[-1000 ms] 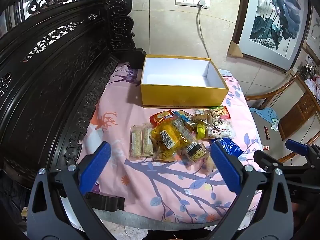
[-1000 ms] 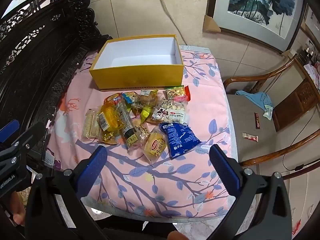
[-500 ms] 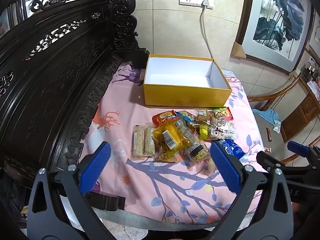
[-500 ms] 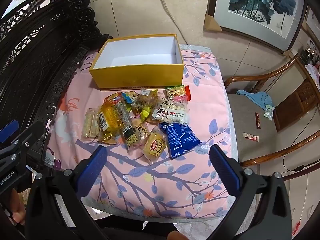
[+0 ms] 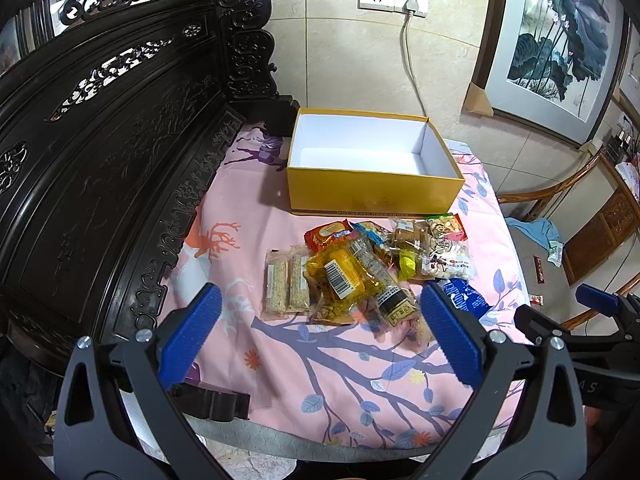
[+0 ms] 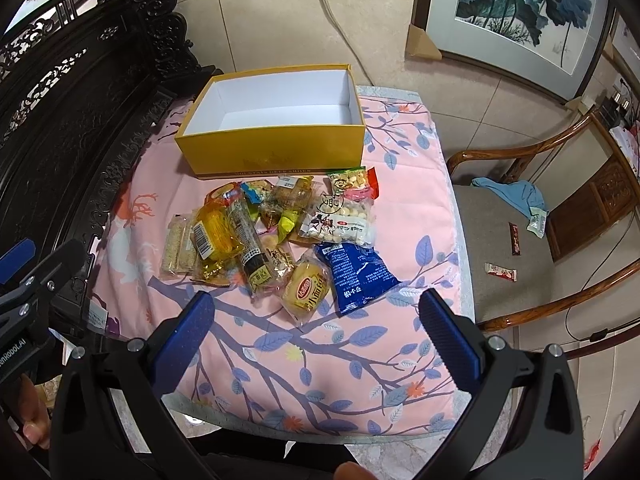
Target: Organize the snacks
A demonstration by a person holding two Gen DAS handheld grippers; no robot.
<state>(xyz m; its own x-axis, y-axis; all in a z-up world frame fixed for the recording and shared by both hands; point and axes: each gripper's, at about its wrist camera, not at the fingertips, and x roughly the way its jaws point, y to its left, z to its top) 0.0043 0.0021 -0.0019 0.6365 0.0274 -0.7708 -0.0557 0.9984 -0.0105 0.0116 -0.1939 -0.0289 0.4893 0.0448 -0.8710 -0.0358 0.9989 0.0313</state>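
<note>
On a pink floral cloth (image 6: 320,360): empty yellow box (image 6: 276,152), loose snacks (image 6: 276,232) piled just before it. Left gripper (image 5: 320,320) and right gripper (image 6: 316,316) both spread wide, holding nothing. Probably sorting not yet begun; next, descending onto a near packet such as the blue bag (image 6: 354,274).

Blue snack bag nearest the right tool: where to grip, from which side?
Grip the blue snack bag by its near crimped end, coming from above with the open right tool. It lies flat on the pink cloth, its near and right edges clear; the bread packet crowds its left and the white ball bag its far end.
</note>
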